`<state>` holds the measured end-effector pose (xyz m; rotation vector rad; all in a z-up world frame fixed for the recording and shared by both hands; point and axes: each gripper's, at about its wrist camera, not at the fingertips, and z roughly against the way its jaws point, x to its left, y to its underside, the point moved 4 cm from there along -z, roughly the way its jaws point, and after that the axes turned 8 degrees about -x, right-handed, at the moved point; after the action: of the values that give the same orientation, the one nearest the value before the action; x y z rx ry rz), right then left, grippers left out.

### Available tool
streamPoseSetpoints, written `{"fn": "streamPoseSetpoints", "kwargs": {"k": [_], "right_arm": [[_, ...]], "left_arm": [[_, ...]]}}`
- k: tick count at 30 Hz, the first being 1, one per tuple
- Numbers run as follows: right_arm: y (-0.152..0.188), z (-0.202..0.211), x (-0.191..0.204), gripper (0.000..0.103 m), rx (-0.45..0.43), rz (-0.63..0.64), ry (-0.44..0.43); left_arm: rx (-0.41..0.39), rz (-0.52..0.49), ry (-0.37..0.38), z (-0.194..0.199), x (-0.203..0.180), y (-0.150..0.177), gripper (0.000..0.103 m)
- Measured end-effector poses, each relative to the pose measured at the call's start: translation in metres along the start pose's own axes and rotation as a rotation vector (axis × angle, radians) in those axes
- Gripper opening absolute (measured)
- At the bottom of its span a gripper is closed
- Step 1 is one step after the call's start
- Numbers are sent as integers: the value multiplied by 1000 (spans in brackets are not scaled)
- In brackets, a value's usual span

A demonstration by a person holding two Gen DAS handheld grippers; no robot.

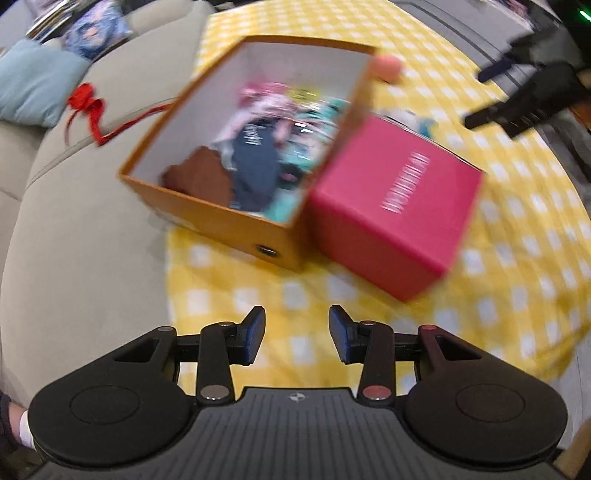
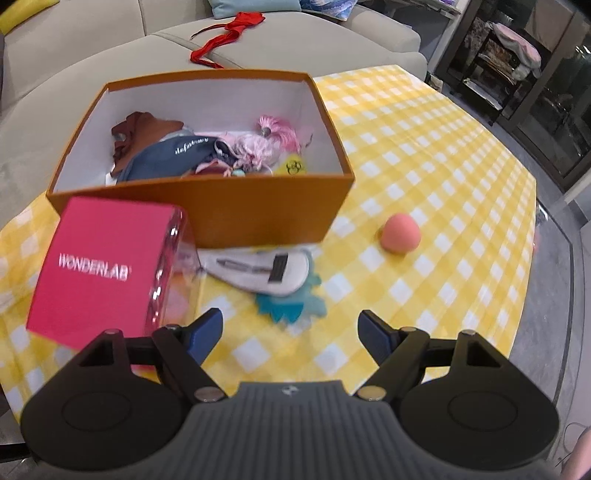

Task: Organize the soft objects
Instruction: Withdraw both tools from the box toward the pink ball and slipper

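An open orange box [image 2: 207, 206] [image 1: 229, 225] on the yellow checked cloth holds several soft things: brown and navy cloth, pink fluff, a yellow piece. In front of it lie a white pouch [image 2: 262, 271] over a teal felt piece [image 2: 291, 306], and a pink sponge ball [image 2: 400, 234] [image 1: 386, 66] to the right. My right gripper [image 2: 290, 332] hovers open over the cloth just short of the teal piece, nothing between its fingers. My left gripper [image 1: 297, 334] is open and empty above the cloth, near the box's corner. The right gripper [image 1: 517, 99] also shows dark at upper right in the left wrist view.
A pink box marked WONDERLAB [image 2: 99, 269] [image 1: 395, 210] stands against the orange box. A beige sofa [image 2: 110, 44] [image 1: 74, 221] runs behind the table, with a red ribbon [image 2: 229, 35] [image 1: 92, 107] and a light blue cushion [image 1: 33, 81]. Dark shelving [image 2: 517, 62] stands far right.
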<state>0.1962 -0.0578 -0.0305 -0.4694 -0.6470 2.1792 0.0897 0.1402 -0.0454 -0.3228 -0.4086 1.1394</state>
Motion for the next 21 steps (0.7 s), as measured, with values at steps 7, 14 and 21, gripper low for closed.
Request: {"fn": "streamPoseSetpoints", "kwargs": {"k": [7,14,21], "right_arm": [[42,5,-20,79,-3,-41,22],[76,15,-62,79,-5,-93,64],[95,14,-104,79,-7,-132,107]], "left_arm": [[36,-162,127,-7,-88,-8,48],[43,-342,262,-24,-172,-37,48],[-48,-389,201,-51,-181,-117,63]]}}
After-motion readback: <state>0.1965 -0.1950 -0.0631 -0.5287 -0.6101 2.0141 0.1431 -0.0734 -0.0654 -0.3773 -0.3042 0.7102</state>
